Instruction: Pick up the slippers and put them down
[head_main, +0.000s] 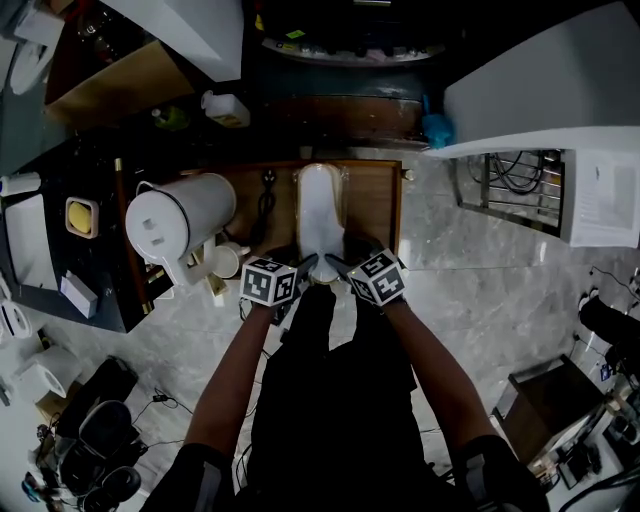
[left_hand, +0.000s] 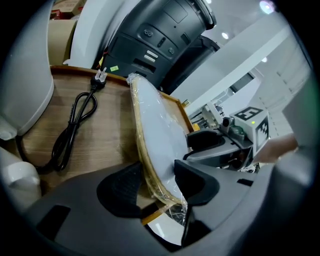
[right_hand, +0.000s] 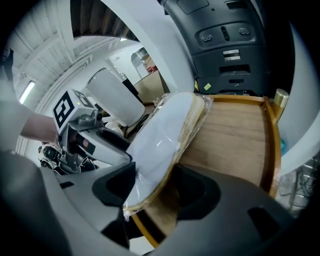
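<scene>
Grey marble floor (head_main: 480, 300) all around. Wooden desk (head_main: 375, 200) with a raised rim at centre. White cylindrical appliance (head_main: 185, 215) sits just beside the desk's left edge.

Slippers (head_main: 320, 210): a white pair with a tan edge, wrapped in clear plastic, lying lengthwise over the middle of the desk with the near end at the front rim. Can't tell whether that end rests on the wood.

Left gripper (head_main: 305, 268) and right gripper (head_main: 340, 268) are side by side at the near end. Left gripper view: jaws wide, pinching the slippers (left_hand: 155, 135) on edge. Right gripper view: same pinch on the slippers (right_hand: 160, 140) from the other side.

Black cable (head_main: 265, 205) is looped on the desk left of the slippers, not touching them.
</scene>
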